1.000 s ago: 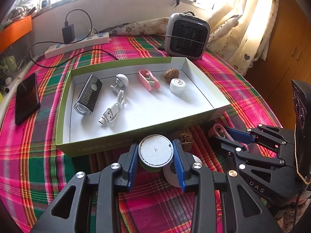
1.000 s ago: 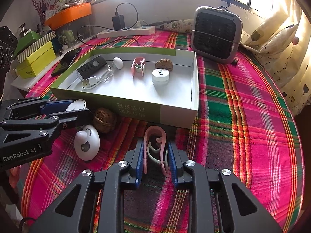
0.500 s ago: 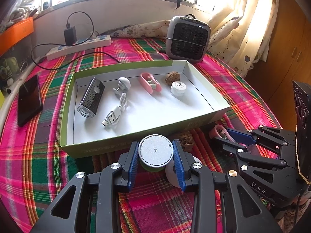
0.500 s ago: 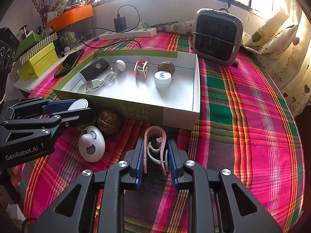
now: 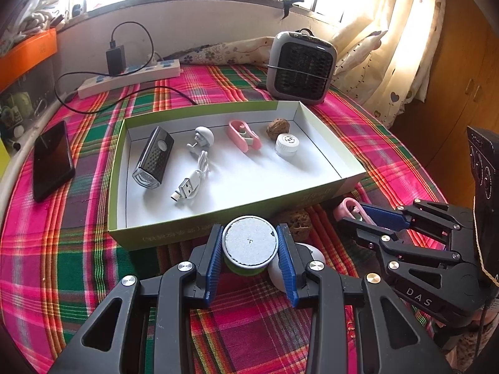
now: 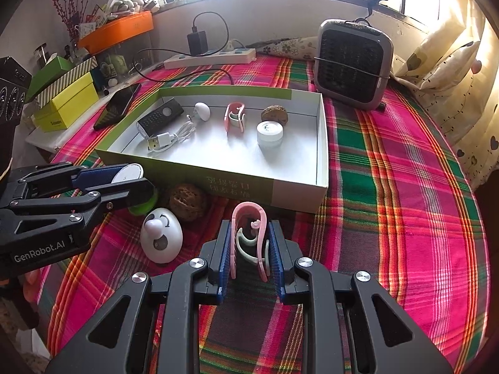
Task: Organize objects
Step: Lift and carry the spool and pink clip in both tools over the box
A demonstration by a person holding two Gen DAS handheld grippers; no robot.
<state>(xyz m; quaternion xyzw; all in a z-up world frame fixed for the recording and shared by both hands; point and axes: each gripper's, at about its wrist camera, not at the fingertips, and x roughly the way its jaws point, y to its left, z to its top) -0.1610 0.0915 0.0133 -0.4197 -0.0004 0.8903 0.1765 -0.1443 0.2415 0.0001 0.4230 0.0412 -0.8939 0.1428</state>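
Both grippers carry items bound for the green box (image 5: pixel 218 227): left gripper (image 5: pixel 249 258) jaws grip a round green-bodied container (image 5: pixel 249 243), right gripper (image 6: pixel 251 258) jaws clamp a pink clip (image 6: pixel 248 233).

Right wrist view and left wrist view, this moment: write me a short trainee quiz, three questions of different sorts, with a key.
1. True or false: the right gripper is shut on a pink clip.
2. What does the left gripper hold? A) walnut B) round jar C) USB cable
3. How many walnuts show in the right wrist view?

Key:
1. True; both pads press on it.
2. B, the round jar, held in front of the box.
3. Two: a walnut in the box and a walnut on the cloth.
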